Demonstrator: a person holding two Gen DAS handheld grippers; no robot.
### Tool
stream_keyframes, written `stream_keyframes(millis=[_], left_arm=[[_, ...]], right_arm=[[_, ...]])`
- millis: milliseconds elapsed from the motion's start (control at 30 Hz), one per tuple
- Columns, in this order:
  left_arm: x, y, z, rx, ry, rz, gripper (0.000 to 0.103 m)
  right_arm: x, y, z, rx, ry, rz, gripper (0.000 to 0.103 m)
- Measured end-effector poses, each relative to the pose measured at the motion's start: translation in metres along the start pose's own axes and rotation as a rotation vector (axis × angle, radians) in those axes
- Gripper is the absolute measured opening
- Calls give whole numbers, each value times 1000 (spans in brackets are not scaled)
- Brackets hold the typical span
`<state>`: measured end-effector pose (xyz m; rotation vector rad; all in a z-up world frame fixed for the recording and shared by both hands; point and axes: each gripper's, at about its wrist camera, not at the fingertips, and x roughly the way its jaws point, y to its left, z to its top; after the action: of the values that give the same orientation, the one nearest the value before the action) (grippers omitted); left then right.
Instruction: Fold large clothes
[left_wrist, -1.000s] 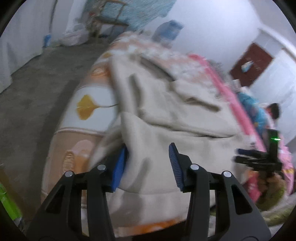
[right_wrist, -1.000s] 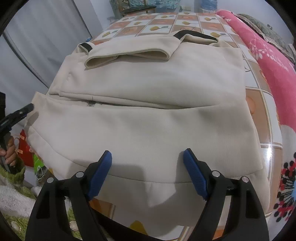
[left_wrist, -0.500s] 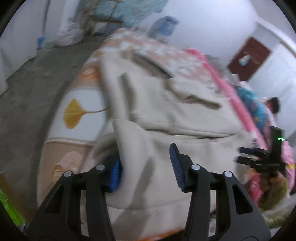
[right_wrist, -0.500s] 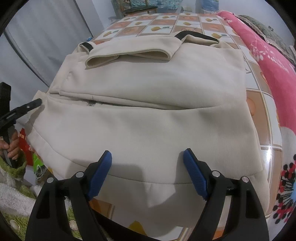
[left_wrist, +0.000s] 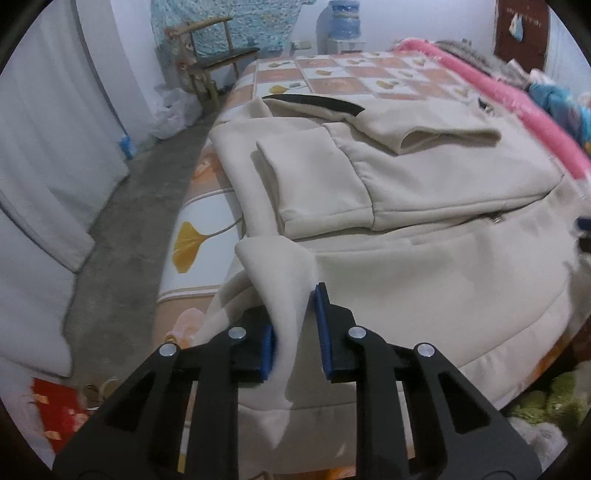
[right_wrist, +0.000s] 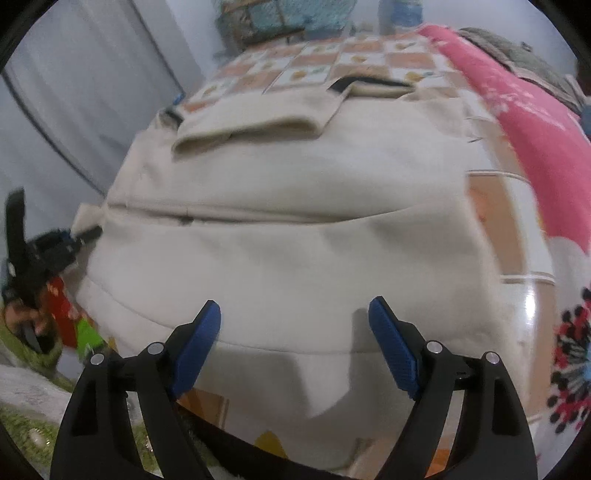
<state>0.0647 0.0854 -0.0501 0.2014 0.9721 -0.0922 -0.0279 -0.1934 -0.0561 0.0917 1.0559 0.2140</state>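
Observation:
A large cream sweatshirt (left_wrist: 424, 206) lies on the bed with both sleeves folded across its body. It also fills the right wrist view (right_wrist: 295, 229). My left gripper (left_wrist: 293, 328) is shut on the sweatshirt's lower left corner, which sticks up in a peak between the blue pads. My right gripper (right_wrist: 293, 347) is open and empty, with its pads just above the bottom hem. The left gripper also shows at the left edge of the right wrist view (right_wrist: 55, 243).
The bed carries a checkered sheet with leaf prints (left_wrist: 199, 240) and a pink blanket (left_wrist: 517, 96) along its right side. A wooden chair (left_wrist: 214, 55) and a water dispenser (left_wrist: 341, 22) stand beyond the bed. Grey floor (left_wrist: 122, 229) lies on the left.
My left gripper has closed on the hem corner and lifted it into a peak. The right gripper moved slightly forward over the hem and stays open.

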Motion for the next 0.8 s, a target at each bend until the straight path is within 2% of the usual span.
stream_keyframes(millis=[200,367,600,800], left_arm=[[-2,-3,-3,13,15,47,19],[-1,-6,-3,9,22,57,19],[2,-10,-1,9,32,73,19],[3,-11,1,2,42,82,19]], right_arm=[[-28,-43,9,78,-73,-109,60],[-23,-62,29,76,-97,-146,54],[3,-69,37,63,-58,-162,39],[-7,-66,24,34,-40,-167,32]])
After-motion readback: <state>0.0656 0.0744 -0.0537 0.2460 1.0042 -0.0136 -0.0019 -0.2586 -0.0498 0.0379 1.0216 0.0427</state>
